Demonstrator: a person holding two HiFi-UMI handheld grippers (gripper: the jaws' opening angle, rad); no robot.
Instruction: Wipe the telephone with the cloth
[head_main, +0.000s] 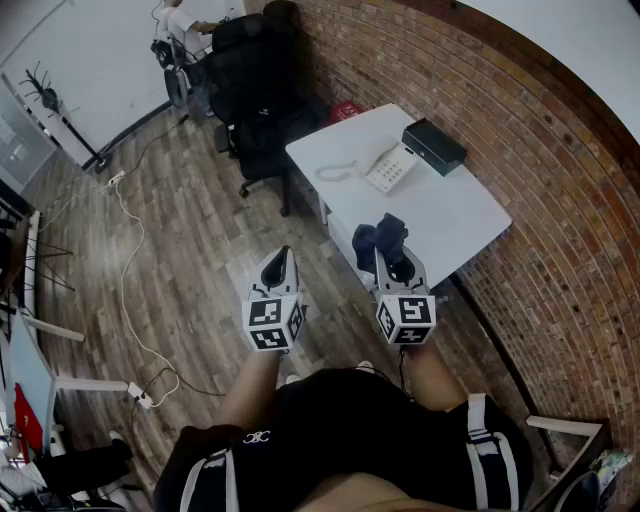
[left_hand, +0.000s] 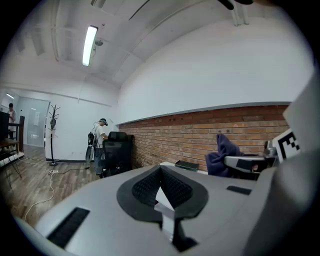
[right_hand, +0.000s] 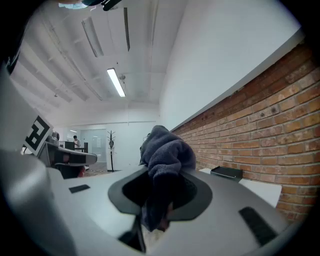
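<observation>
Now, right tongs (head_main: 393, 258): pinching the dark cloth (head_main: 381, 237), lower centre of the frame.
Left tongs (head_main: 283, 257): pressed together (tips meeting), empty.
Telephone (head_main: 390, 167): upper centre-right, on the white bench (head_main: 465, 215) beside a black box (head_main: 433, 146), well apart from the cloth.

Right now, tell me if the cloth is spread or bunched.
Bunched: the cloth is a wad clamped in the right gripper, sticking up past its jaws.
</observation>
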